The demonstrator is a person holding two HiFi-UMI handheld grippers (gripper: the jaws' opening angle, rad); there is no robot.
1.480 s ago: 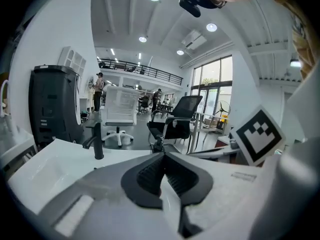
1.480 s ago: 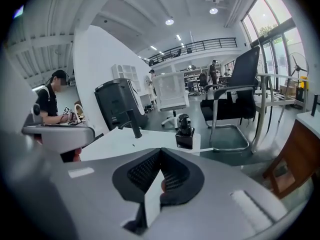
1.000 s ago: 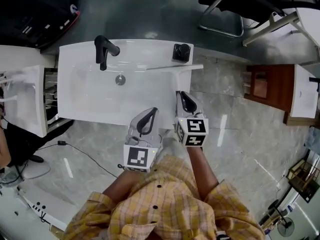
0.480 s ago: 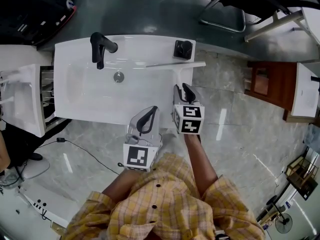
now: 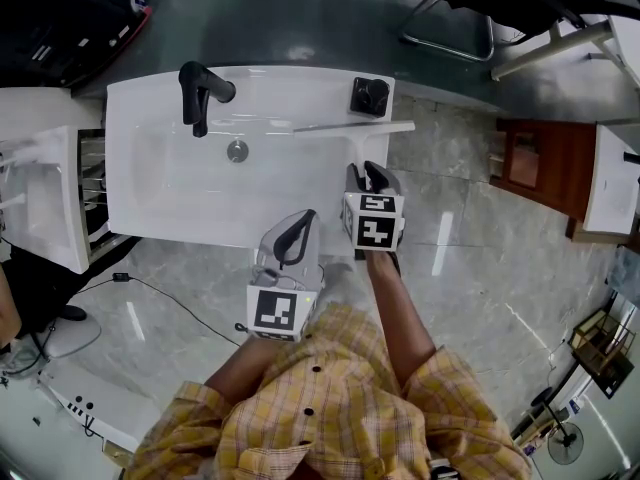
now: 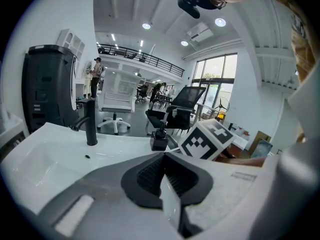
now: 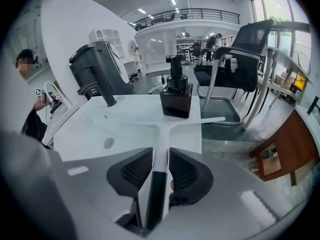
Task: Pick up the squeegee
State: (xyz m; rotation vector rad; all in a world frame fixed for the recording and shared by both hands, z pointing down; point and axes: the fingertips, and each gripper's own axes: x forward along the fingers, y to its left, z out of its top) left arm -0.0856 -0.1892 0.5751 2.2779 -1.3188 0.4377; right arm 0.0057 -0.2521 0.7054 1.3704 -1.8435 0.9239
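White squeegee (image 7: pixel 162 134) handle sits between just-opened jaws of the right gripper (image 7: pixel 160 159) (unclamped); left gripper (image 6: pixel 164 159) clenched, empty.

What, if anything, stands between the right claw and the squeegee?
Nothing visible does. The right claw has just been opening its jaws, and the handle of the squeegee already lies between them, not yet gripped. The soap dispenser stands beyond the blade.

I log the faucet (image 5: pixel 200 88) on the sink's (image 5: pixel 130 98) far rim, left side, with the drain (image 5: pixel 237 151) in the basin just before it. Soap dispenser (image 5: pixel 369 95) sits at the far right corner. Squeegee (image 5: pixel 352 128) lies along the right rim, blade just before the dispenser. Chair (image 5: pixel 470 8) stands behind, wooden table (image 5: pixel 535 163) to the right.
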